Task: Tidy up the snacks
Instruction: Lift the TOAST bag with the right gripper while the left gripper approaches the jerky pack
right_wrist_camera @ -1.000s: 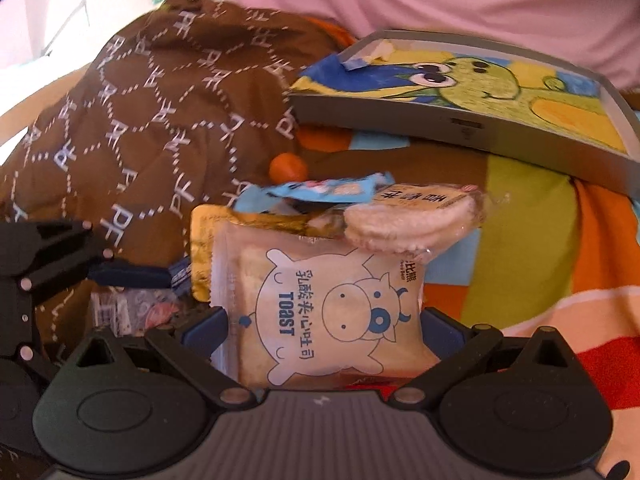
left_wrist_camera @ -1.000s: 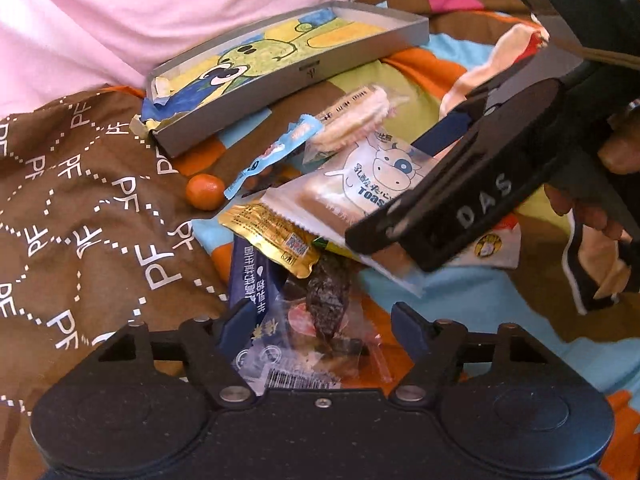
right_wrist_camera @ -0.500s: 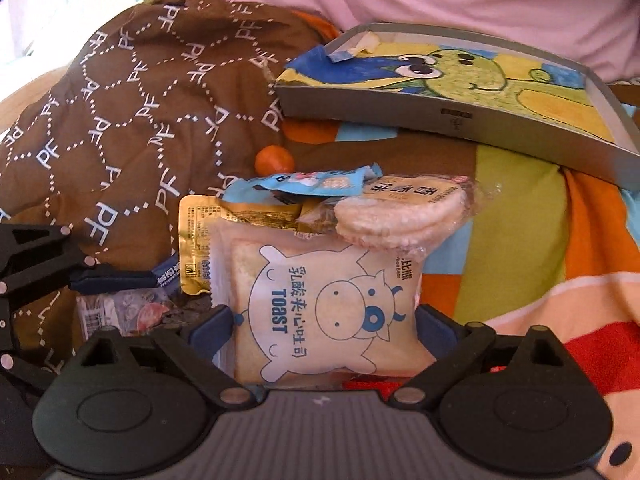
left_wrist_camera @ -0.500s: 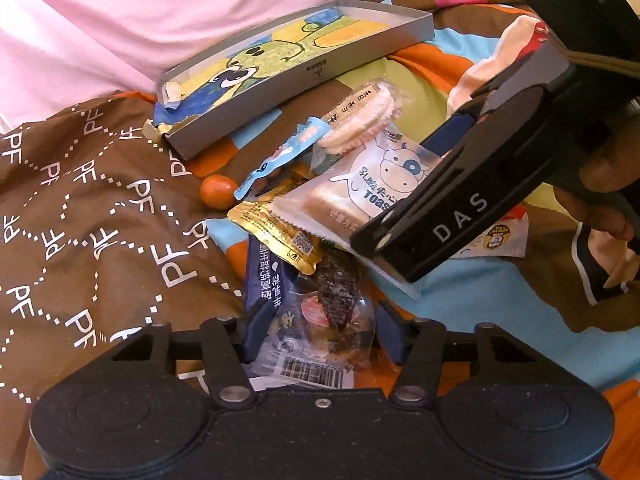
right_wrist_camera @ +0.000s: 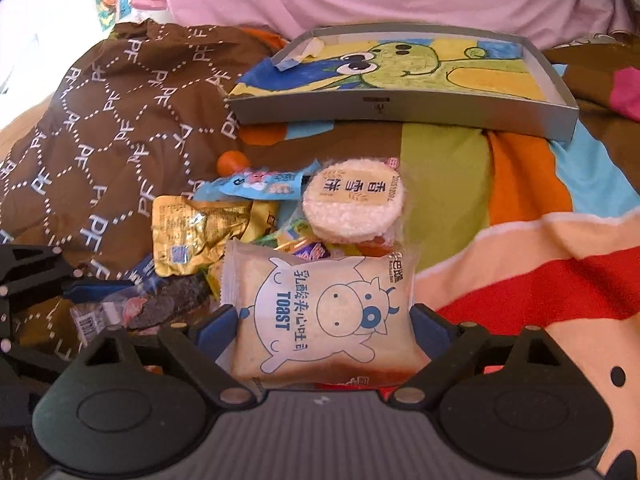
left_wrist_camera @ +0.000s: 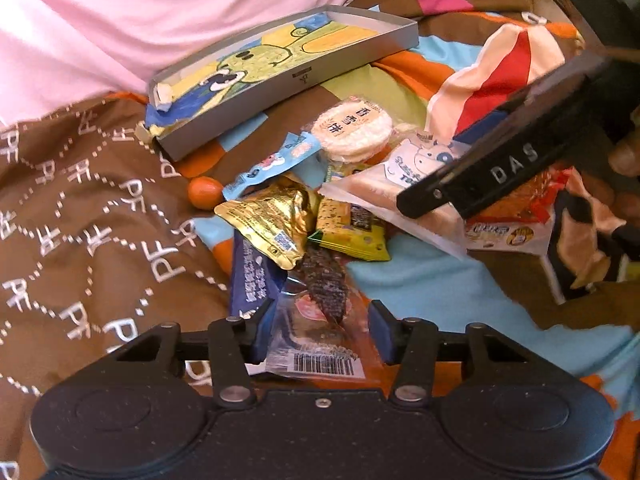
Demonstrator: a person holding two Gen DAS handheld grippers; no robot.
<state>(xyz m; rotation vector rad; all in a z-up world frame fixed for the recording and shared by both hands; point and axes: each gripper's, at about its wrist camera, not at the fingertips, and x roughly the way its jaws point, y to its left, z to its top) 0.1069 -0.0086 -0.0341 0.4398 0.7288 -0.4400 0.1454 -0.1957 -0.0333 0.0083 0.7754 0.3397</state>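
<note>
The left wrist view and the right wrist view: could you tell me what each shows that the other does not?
Only the left wrist view shows the orange-and-white packet under the right gripper. Only the right wrist view shows the toast packet's full cow print, held between its fingers. Both show the grey tray, round rice cracker, gold packet and small orange ball.

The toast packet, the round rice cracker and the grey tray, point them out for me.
toast packet (right_wrist_camera: 320, 316), right wrist view, on the cow print.
round rice cracker (right_wrist_camera: 354, 206), right wrist view, on its label.
grey tray (right_wrist_camera: 400, 114), right wrist view, on the front wall.
</note>
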